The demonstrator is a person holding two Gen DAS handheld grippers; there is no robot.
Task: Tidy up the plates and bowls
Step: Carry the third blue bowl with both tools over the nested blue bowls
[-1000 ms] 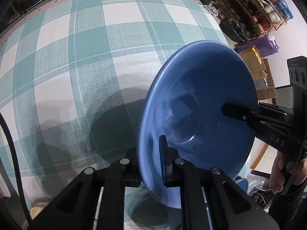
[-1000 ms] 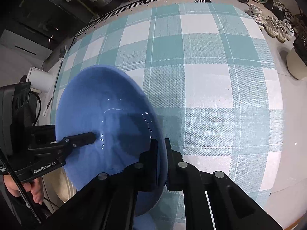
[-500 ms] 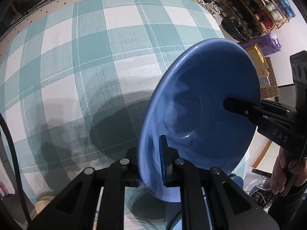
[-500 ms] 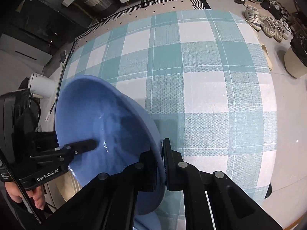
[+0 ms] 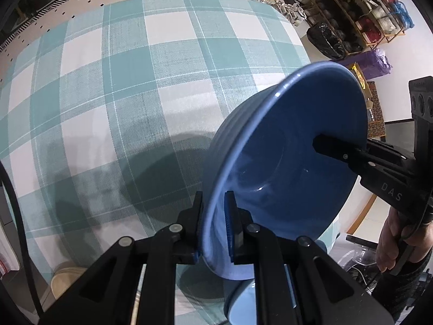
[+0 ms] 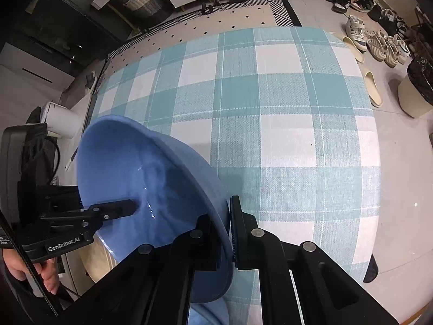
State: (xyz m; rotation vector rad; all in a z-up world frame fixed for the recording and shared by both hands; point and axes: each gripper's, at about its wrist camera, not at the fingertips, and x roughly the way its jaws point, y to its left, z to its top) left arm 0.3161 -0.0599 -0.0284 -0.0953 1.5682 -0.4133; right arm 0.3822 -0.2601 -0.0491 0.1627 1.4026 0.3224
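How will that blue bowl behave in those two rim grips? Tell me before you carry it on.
The blue bowl looks glazed and glossy, so its rim may slip in the pads. It seems rigid, probably ceramic, so likely fragile if dropped. The left gripper and right gripper pinch opposite rim edges, so it could tilt between them.

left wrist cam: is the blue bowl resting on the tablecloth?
No. The blue bowl hangs tilted above the tablecloth, clamped at opposite rims by both grippers.

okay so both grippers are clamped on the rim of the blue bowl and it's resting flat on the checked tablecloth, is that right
Not quite. The left gripper and right gripper are both clamped on the blue bowl's rim, but the bowl isn't resting on the checked tablecloth. The left wrist view shows it held in the air, tilted, its shadow on the cloth.
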